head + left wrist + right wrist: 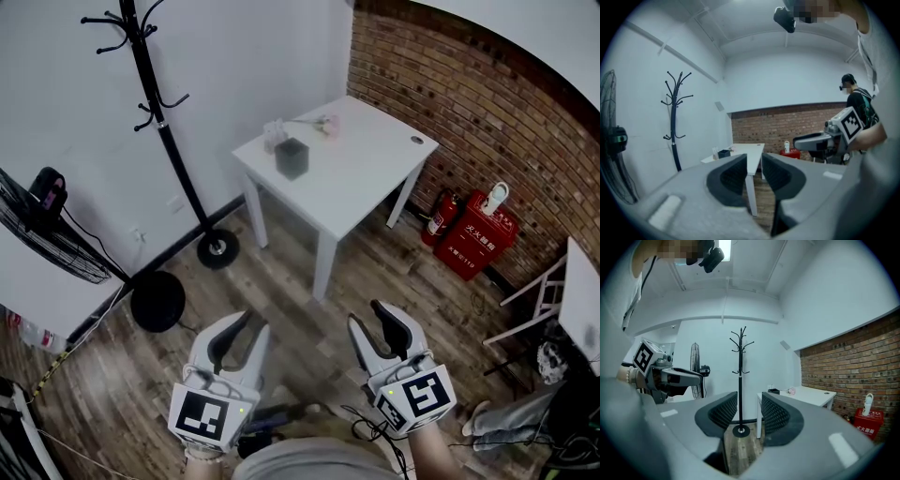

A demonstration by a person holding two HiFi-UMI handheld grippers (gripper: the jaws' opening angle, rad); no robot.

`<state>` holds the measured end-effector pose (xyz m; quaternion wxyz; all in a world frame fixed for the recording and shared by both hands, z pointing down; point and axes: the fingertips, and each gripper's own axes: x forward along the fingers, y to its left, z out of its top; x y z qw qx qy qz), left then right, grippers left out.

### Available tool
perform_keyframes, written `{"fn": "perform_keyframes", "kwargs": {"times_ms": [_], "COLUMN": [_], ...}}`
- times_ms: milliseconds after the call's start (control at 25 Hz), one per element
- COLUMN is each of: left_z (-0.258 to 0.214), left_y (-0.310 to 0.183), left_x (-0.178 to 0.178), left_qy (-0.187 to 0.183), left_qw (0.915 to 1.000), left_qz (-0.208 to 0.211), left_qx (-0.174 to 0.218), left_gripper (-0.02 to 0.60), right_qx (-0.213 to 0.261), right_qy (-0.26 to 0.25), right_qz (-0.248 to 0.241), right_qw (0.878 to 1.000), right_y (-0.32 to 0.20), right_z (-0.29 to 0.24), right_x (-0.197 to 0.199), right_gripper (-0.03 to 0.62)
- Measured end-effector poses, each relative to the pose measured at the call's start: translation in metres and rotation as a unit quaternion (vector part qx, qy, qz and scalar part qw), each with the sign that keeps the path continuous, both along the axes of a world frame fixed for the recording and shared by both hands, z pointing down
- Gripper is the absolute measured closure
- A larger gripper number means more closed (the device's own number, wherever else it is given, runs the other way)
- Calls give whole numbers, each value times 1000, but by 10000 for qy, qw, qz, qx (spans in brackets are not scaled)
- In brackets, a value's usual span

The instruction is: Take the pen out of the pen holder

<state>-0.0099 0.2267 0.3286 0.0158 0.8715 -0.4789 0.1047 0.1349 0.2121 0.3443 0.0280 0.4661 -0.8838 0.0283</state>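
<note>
Across the wood floor (309, 319), the pen holder (292, 157) sits on the white counter (375, 178), well apart from me. Left hand-held gripper (251, 322) and right hand-held gripper (367, 315) hang narrowly parted, empty; I'd close in first, then descend vertically.

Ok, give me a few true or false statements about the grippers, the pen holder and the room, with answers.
1. The left gripper and right gripper are both open and empty. True.
2. The pen holder stands on the table. True.
3. The left gripper touches the pen holder. False: it is well short of the table.
4. The coat rack stands on the table. False: it stands on the floor beside it.
5. A fire extinguisher stands by the brick wall. True.
</note>
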Motion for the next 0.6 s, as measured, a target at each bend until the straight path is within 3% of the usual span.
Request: {"fn": "perform_keyframes", "kwargs": {"times_ms": [600], "left_z": [10], "left_y": [-25], "left_x": [23], "left_qy": [10], "left_qw": [9998], "left_qz": [213], "left_qx": [49], "left_gripper": [494], "right_qx": [-48], "right_qy": [-50], "right_qz": [136], "right_qw": [9999], "right_y": [-21], "right_z": [17], "right_x": [18], "right_gripper": [445]}}
